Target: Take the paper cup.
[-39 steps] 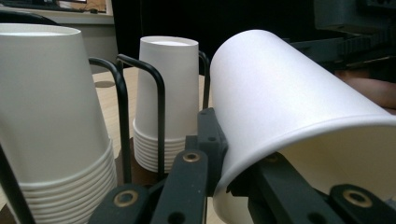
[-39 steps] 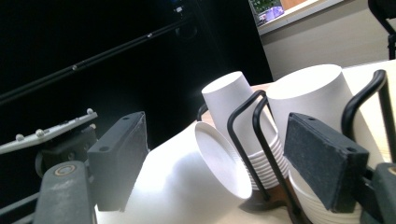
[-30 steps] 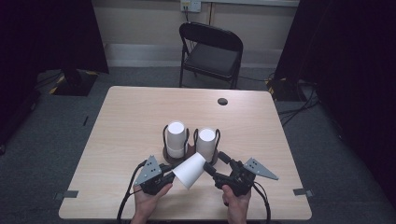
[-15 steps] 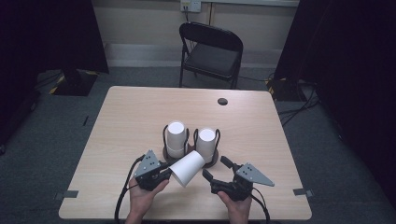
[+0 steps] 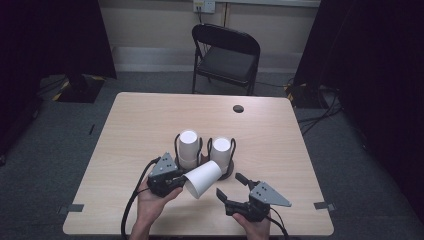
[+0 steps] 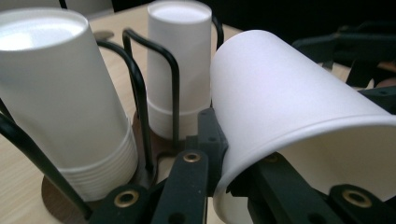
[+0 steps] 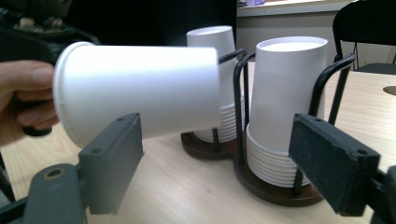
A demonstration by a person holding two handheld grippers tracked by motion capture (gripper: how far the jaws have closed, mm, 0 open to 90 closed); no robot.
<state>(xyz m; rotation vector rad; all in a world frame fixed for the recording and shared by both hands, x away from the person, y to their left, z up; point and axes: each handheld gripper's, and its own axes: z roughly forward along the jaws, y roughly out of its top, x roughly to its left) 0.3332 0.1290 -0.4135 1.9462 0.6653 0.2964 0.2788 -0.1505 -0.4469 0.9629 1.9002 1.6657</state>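
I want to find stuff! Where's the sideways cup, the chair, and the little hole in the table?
sideways cup [image 5: 202, 178], high view, middle of its side wall
chair [image 5: 226, 65], high view, on the seat
hole [image 5: 238, 108], high view, its dark centre

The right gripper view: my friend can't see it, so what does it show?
A white paper cup lies sideways in the air, its rim held by a hand with the other gripper. In front stand the right gripper's two black jaws, wide open. Behind, two stacks of upside-down cups sit in a wire holder on a wooden table.
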